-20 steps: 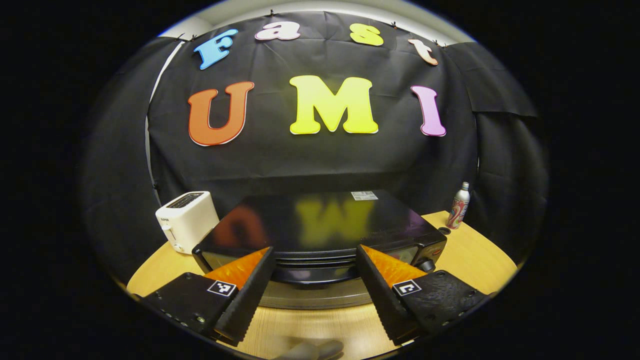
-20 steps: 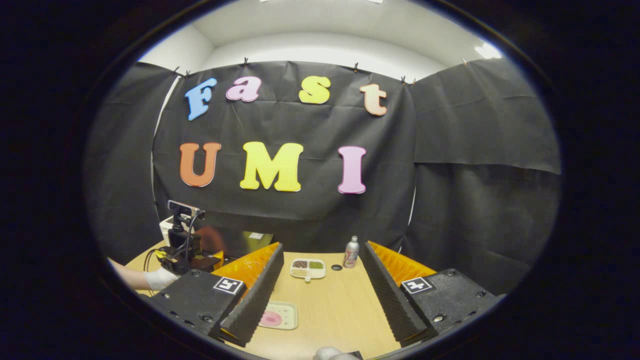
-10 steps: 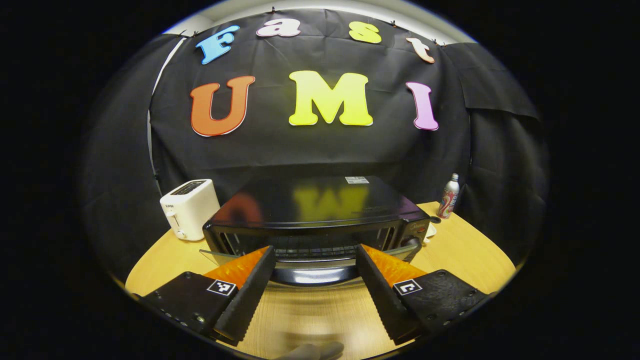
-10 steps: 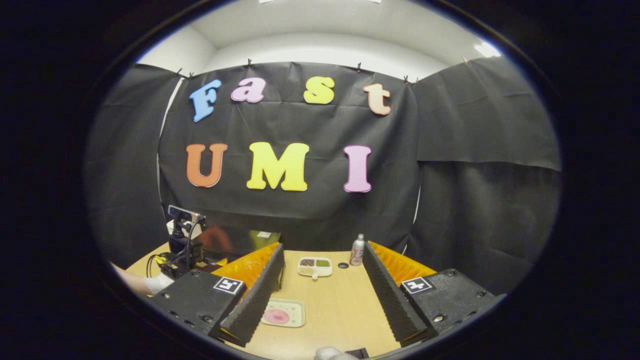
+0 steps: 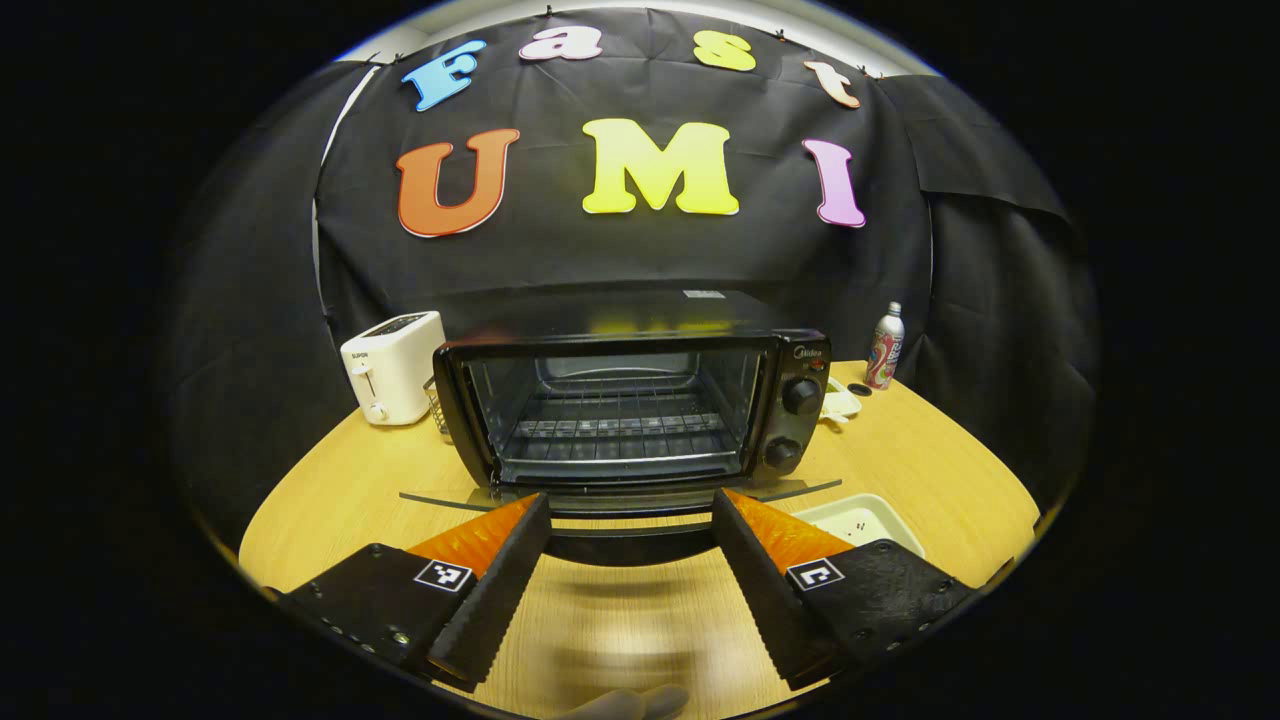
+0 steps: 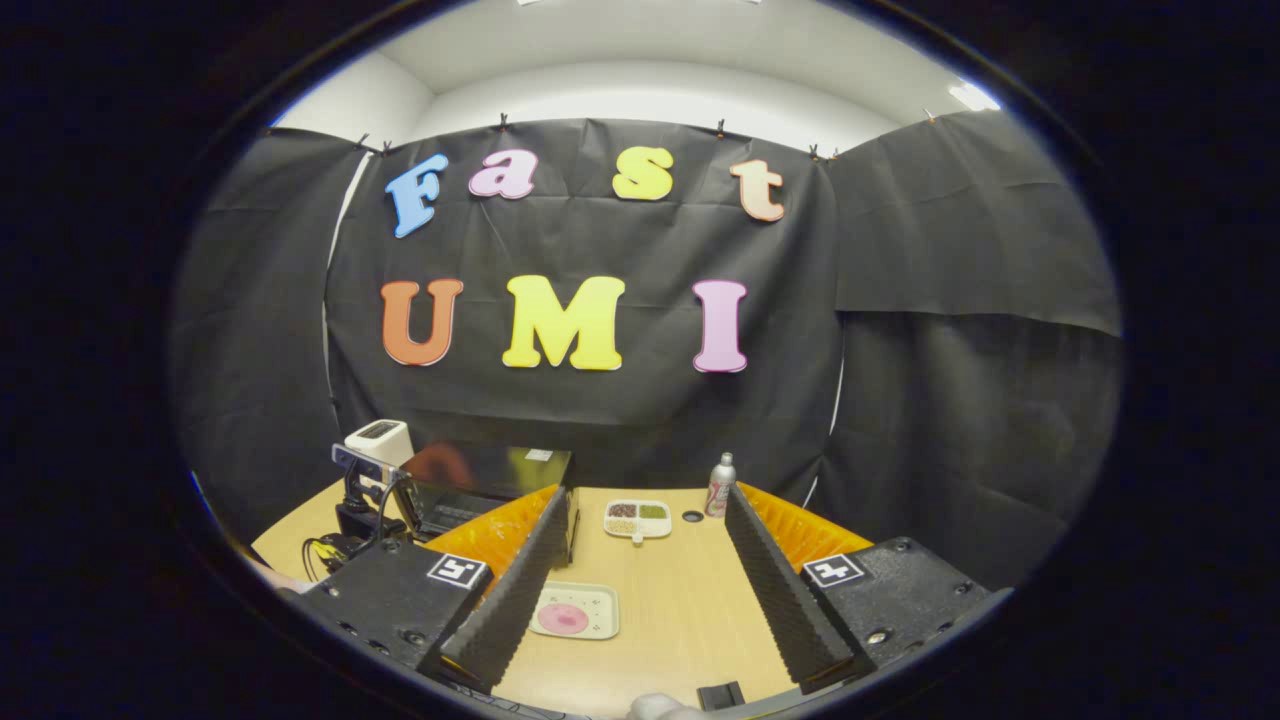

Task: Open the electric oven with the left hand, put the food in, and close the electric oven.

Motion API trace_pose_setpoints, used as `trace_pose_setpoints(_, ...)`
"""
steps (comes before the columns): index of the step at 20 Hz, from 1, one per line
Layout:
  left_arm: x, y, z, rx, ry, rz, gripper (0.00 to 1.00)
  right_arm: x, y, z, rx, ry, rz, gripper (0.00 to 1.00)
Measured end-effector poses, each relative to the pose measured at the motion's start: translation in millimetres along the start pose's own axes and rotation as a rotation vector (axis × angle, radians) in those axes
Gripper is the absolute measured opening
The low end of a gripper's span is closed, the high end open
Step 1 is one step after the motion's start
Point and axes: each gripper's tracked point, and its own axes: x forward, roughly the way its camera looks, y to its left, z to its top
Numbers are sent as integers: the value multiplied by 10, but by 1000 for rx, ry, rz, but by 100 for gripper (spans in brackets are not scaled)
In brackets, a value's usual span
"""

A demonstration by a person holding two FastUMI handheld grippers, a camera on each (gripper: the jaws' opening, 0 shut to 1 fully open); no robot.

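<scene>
Electric oven (image 5: 640, 400): stands on the wooden table (image 5: 920, 470), door (image 5: 620, 500) dropped flat toward the left gripper (image 5: 630, 560), cavity open, wire rack (image 5: 620, 425) bare, no food inside. Left gripper: fingers spread wide, holding nothing, the door's front edge and handle lying between and just beyond the fingertips. Right gripper (image 6: 645, 570): fingers spread wide, holding nothing, raised over the table. Food: pink round item on a pale rectangular tray (image 6: 575, 612), on the table just beside the right gripper's left finger and slightly ahead of it; the tray's long axis runs crosswise to that gripper's fingers. Judged the nearer hand for the pickup: the right. The oven (image 6: 490, 480) lies to that gripper's left and farther back, so the carry would run leftward to the open cavity. Divided dish (image 6: 638, 518): compartments hold brown, green and pale contents, set farther back. Also present: white toaster (image 5: 392, 365), can (image 5: 885, 345), and the other gripper (image 6: 365, 500) beside the oven.
</scene>
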Motion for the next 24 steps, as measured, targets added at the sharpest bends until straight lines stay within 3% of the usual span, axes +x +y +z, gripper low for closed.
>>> trace_pose_setpoints(12,-16,-12,-993,-47,226,1,96,-161,-17,-307,-10,71,-40,97)
trace_pose_setpoints(18,-3,-58,-1080,6,229,22,96,-87,-35,-543,-12,123,-38,97)
trace_pose_setpoints(24,-118,-11,-822,-53,158,-11,96,326,-88,-1030,-19,222,-2,97)
